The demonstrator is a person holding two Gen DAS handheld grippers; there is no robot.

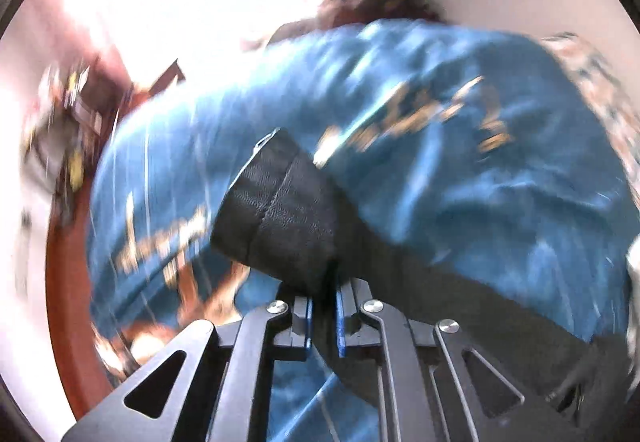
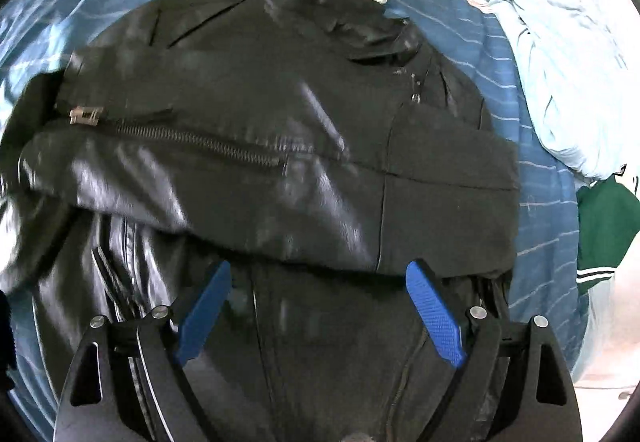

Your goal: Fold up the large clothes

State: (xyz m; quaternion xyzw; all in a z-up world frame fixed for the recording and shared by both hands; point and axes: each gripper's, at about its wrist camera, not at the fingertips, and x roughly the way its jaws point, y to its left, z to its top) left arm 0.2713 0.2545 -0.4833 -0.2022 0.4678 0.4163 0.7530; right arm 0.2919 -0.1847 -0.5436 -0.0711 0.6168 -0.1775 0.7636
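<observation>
Lying creased, black leather jacket [image 2: 260,130] shows glossy folds.

Blue striped bedspread [image 2: 532,178], pale quilt [image 2: 560,54], bright window glare [image 1: 160,2]

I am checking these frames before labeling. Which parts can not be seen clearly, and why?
- Left wrist view: the black jacket is sharp only near the left gripper; the blue sheet and room are motion-blurred.
- Right wrist view: the jacket hem is hidden behind the open right gripper.
- The green garment is cut off by the edge.
</observation>
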